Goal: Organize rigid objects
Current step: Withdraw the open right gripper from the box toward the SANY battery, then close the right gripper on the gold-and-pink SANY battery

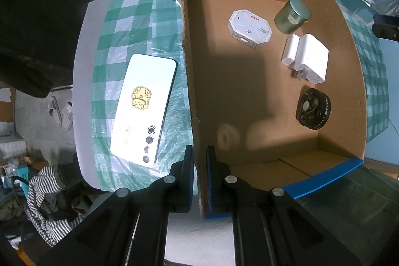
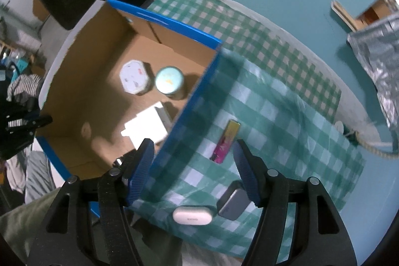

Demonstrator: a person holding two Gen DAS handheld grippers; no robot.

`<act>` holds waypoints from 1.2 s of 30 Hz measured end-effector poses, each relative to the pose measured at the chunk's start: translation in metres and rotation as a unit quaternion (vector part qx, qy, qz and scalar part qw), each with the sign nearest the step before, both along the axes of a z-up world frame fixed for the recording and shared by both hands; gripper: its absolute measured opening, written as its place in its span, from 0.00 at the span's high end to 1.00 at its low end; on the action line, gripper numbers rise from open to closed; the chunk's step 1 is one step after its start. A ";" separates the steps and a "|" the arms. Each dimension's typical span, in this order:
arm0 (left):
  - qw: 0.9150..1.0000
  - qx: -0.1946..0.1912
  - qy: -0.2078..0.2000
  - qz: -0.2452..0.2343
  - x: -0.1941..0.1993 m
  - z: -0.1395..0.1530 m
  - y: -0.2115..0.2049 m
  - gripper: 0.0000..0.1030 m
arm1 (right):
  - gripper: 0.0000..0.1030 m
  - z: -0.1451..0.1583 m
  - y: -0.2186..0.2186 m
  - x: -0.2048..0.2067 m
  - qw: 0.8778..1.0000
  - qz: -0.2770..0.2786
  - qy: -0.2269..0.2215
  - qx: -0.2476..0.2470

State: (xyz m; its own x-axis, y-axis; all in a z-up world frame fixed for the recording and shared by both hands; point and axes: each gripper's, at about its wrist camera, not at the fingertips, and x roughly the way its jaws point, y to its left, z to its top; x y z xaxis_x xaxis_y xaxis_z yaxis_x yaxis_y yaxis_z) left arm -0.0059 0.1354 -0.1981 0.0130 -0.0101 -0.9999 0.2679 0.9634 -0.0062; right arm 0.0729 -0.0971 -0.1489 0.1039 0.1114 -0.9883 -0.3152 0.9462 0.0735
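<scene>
My left gripper [image 1: 200, 158] is shut on the left wall of the cardboard box [image 1: 189, 81], holding its edge from above. Inside the box lie a white octagonal case [image 1: 249, 25], a green tin [image 1: 293, 15], a white charger [image 1: 308, 57] and a black round part [image 1: 313, 108]. A white phone [image 1: 144, 107] with a gold sticker lies face down on the checked cloth left of the box. My right gripper [image 2: 192, 161] is open above the box's blue right wall [image 2: 197, 91], nothing between its pads. Near it on the cloth lie a colourful lighter [image 2: 226, 140], a white earbud case [image 2: 192, 215] and a grey block [image 2: 233, 203].
The green checked cloth [image 2: 286, 121] covers a round white table edged by teal floor. A silver foil bag [image 2: 376, 54] and a rope [image 2: 371, 143] lie at the right. A striped garment [image 1: 49, 203] and slippers [image 1: 61, 114] are below the table's left edge.
</scene>
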 end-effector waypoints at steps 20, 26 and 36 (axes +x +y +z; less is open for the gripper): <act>1.000 0.004 0.001 -0.006 -0.002 0.000 -0.002 0.92 | 0.34 -0.082 -0.062 0.011 0.993 -0.107 0.051 0.004; 1.000 0.004 0.002 -0.005 -0.002 0.000 -0.002 0.92 | 0.34 -0.109 -0.067 0.022 0.987 -0.140 0.073 0.018; 1.000 0.004 0.002 -0.005 -0.002 -0.001 -0.002 0.92 | 0.42 -0.133 -0.057 0.030 0.984 -0.152 0.093 0.010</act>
State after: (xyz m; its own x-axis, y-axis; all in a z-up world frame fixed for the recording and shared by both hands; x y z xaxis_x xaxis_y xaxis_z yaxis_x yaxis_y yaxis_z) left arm -0.0083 0.1335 -0.1989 0.0096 -0.0017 -1.0000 0.2783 0.9605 0.0011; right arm 0.1028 -0.1544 -0.2818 -0.0462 0.1224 -0.9914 0.0019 0.9925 0.1224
